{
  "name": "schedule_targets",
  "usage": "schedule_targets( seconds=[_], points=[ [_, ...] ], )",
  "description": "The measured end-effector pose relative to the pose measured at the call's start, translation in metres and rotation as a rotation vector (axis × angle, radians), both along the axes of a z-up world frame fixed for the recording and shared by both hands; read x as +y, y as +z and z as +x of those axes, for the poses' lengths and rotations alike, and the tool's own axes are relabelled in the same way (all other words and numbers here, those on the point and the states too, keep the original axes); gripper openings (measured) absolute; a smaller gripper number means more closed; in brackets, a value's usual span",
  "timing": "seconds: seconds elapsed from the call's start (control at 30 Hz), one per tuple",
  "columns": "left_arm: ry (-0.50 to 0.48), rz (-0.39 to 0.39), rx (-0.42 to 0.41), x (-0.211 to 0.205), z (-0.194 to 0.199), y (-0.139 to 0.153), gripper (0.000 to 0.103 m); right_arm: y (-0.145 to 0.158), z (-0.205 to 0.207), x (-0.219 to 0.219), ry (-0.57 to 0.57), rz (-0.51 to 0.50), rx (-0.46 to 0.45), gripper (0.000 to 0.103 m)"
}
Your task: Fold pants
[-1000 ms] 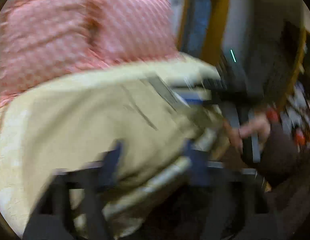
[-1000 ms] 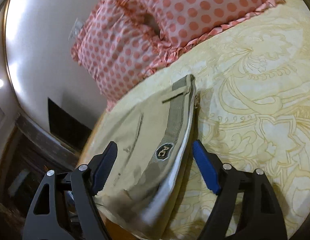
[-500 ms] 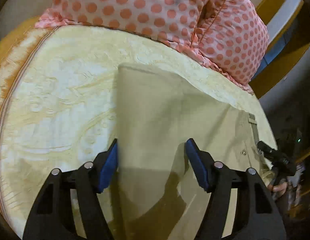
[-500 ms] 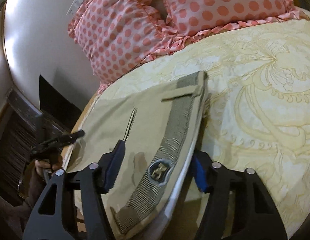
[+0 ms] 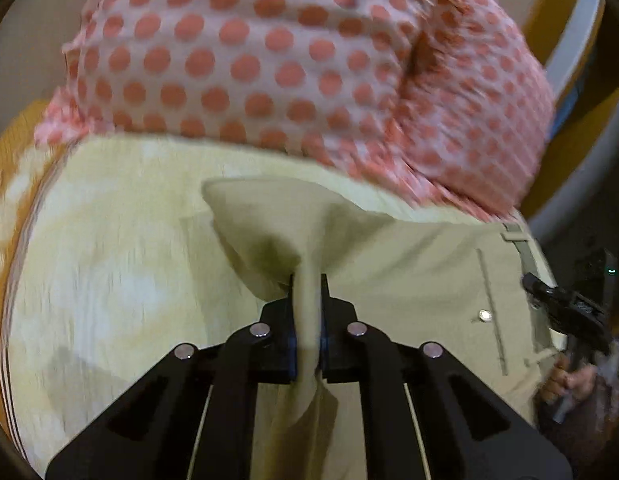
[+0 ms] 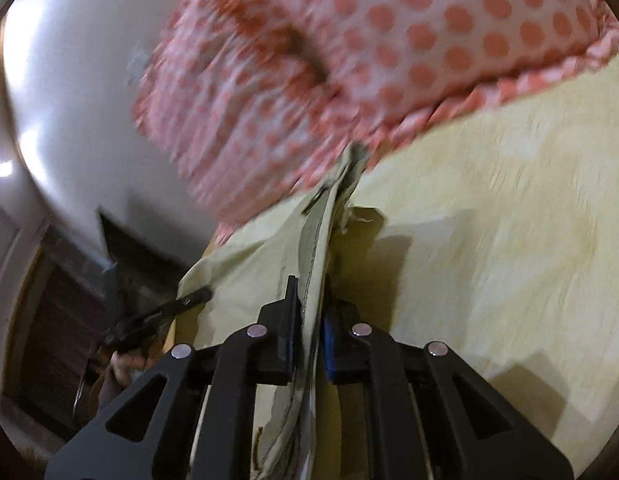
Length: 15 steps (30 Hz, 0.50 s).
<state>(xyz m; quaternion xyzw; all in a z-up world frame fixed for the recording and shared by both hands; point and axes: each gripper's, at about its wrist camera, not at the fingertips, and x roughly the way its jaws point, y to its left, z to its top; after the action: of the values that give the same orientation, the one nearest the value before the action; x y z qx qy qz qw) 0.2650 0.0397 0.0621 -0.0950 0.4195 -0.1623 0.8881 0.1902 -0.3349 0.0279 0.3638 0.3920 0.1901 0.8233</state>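
Beige pants (image 5: 421, 280) lie on a pale yellow bedspread (image 5: 109, 264). My left gripper (image 5: 308, 280) is shut on a bunched fold of the pants leg end, and the cloth rises in a fan ahead of the jaws. My right gripper (image 6: 311, 292) is shut on the waistband edge of the pants (image 6: 321, 232), which stands up in a narrow ridge. The right gripper also shows at the right edge of the left wrist view (image 5: 565, 308). The left gripper shows at the left of the right wrist view (image 6: 157, 316).
Two pink pillows with coral dots (image 5: 269, 60) (image 6: 389, 40) lie just beyond the pants at the head of the bed. A white wall (image 6: 69, 80) and dark furniture (image 6: 61, 320) stand off the bed's edge. The bedspread (image 6: 489, 220) stretches to the right.
Both grippers were open over the flat pants half a second ago. Both have now closed on the cloth and lifted it, and both views have moved closer to the pillows.
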Motion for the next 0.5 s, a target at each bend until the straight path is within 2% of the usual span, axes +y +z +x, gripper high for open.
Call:
schedule_targets(
  seconds=[0.07, 0.1, 0.13, 0.17, 0.2, 0.23, 0.27, 0.3, 0.33, 0.37, 0.4, 0.47, 0.5],
  points=[
    [0.034, 0.061, 0.022, -0.008, 0.013, -0.008, 0.012, -0.012, 0.014, 0.001, -0.016, -0.063, 0.053, 0.014],
    [0.050, 0.087, 0.040, -0.010, 0.015, -0.011, 0.021, -0.016, 0.017, 0.004, -0.011, -0.108, 0.092, 0.015],
    [0.058, 0.102, 0.033, -0.011, 0.011, -0.009, 0.027, -0.016, 0.015, 0.005, -0.009, -0.155, 0.119, 0.021],
    [0.069, 0.132, 0.002, -0.011, 0.004, -0.003, 0.027, -0.011, 0.009, 0.004, -0.025, -0.185, 0.116, 0.029],
    [0.085, 0.181, -0.052, -0.010, -0.010, 0.006, 0.038, 0.002, -0.004, 0.001, -0.062, -0.217, 0.080, 0.034],
    [0.089, 0.207, -0.109, -0.009, -0.025, 0.018, 0.048, 0.013, -0.012, -0.001, -0.078, -0.204, 0.035, 0.048],
    [0.073, 0.178, -0.151, -0.008, -0.040, 0.029, 0.051, 0.022, -0.022, -0.002, -0.080, -0.168, -0.014, 0.061],
    [0.050, 0.139, -0.162, -0.008, -0.048, 0.035, 0.055, 0.031, -0.033, 0.002, -0.045, -0.100, -0.069, 0.065],
    [0.007, 0.080, -0.161, -0.008, -0.059, 0.040, 0.058, 0.034, -0.037, 0.008, -0.003, -0.060, -0.086, 0.069],
    [-0.051, 0.018, -0.134, -0.011, -0.067, 0.041, 0.060, 0.035, -0.041, 0.015, 0.040, -0.032, -0.090, 0.070],
    [-0.078, -0.004, -0.109, -0.015, -0.071, 0.039, 0.063, 0.032, -0.045, 0.027, 0.092, -0.010, -0.078, 0.071],
    [-0.117, -0.022, -0.021, -0.025, -0.070, 0.022, 0.063, 0.020, -0.045, 0.039, 0.130, 0.009, -0.025, 0.078],
    [-0.110, -0.009, 0.049, -0.030, -0.064, 0.007, 0.063, 0.009, -0.040, 0.043, 0.127, 0.005, 0.026, 0.080]
  ],
)
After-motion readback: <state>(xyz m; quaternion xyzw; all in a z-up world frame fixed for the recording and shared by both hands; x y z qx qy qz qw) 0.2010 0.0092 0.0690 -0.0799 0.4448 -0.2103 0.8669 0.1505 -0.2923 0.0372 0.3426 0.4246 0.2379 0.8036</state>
